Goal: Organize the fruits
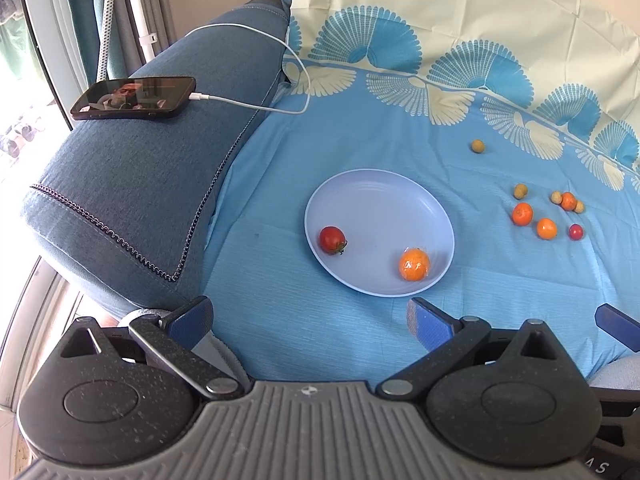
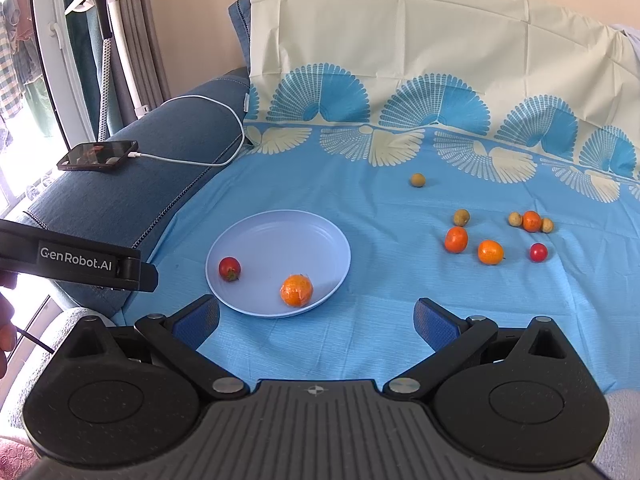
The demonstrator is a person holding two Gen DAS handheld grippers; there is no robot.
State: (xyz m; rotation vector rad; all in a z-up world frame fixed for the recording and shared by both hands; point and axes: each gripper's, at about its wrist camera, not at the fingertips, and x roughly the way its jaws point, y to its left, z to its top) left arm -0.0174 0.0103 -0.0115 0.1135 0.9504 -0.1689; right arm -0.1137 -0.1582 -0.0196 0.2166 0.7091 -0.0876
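On the sofa, a blue patterned cloth covers the seat and backrest; landmark for all positions below is the pale blue plate lying on it

Largest to smallest:
- Sofa armrest, left of the plate, carries a phone on a white charging cable
- Left gripper, near side of the plate: jaws spread wide, nothing between them. Right gripper, also near side of the plate: jaws released, empty
- Plate holds two fruits: a wrapped orange against its near rim and a tomato toward its left side, apart from each other
- Loose fruit well right of the plate: three small oranges, a small red tomato, three yellow-green fruits among them; two of these touch the farthest orange
- One yellow-green fruit sits alone, beyond and right of the plate

Judgement: task early, two of ten fruits plated

Risks from here:
- round fruit on soft cloth may roll if a finger nudges it before closing
- the touching trio invites a double grab or a knocked neighbour
- tomatoes could split under a hard squeeze
- dropping fruit onto the shallow plate may bounce it over the rim, or strike the orange sitting at the edge
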